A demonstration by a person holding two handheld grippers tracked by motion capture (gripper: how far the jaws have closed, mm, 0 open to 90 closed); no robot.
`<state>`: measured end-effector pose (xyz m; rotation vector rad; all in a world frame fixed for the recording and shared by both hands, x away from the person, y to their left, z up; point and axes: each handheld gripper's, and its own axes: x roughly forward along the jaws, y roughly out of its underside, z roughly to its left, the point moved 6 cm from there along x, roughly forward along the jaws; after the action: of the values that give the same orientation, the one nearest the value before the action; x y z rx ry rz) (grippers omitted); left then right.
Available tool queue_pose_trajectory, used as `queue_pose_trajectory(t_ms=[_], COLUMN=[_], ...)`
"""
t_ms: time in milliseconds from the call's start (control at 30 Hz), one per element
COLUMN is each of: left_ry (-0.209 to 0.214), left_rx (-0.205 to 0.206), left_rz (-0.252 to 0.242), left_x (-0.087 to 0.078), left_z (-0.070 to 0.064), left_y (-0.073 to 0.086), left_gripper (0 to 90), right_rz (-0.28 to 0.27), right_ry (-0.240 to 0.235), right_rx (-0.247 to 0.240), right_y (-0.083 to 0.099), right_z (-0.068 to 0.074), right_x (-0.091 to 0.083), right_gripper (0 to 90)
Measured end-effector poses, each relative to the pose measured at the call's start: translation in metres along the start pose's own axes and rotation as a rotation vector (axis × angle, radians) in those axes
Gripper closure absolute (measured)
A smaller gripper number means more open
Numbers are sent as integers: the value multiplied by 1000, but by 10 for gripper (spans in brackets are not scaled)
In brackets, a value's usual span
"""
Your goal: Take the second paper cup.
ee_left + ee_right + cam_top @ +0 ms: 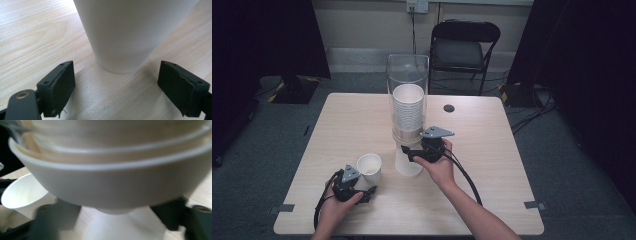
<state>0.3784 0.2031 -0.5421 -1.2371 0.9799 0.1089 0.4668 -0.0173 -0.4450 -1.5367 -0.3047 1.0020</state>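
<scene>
Desk | My left hand-held gripper stood spread beside a paper cup | right hand-held gripper, spread, reached under the cup dispenser, likely for another.

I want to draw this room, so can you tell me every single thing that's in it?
Table: one, light wood, middle of the room.
Cup dispenser: one, clear tube on a white base, centre of the table.
Stacked cups: one stack, white, inside the tube; too many to count.
Single paper cup: one, white, upright on the table just beyond the left gripper.
Small round thing: one, dark, on the table right of the dispenser.
Folding chair: one, black, behind the table.
Curtains: black, on both sides.
Left gripper: one, black, jaws wide open in front of the single cup.
Right gripper: one, black, at the dispenser's base; jaws too blurred to judge.
Hands: two, one holding each gripper.
</scene>
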Motion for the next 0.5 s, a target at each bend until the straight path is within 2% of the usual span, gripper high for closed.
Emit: queue_pose_trajectory(t_ms=[33, 233, 367, 500], left_ry=[0, 1, 1, 1], left_rx=[0, -1, 0, 0], left_rz=[0, 1, 1, 1], left_x=[0, 0, 0, 0], left_z=[0, 0, 0, 0], left_y=[0, 0, 0, 0], left_gripper=[140, 139, 139, 139], right_rz=[0, 1, -16, -4], right_ry=[-11, 1, -4, -3], right_rx=[-7, -66, -67, -77], right_y=[1, 4, 6, 6], right_z=[0, 1, 0, 1], right_x=[2, 2, 3, 1], right_gripper=[364, 379, 382, 383])
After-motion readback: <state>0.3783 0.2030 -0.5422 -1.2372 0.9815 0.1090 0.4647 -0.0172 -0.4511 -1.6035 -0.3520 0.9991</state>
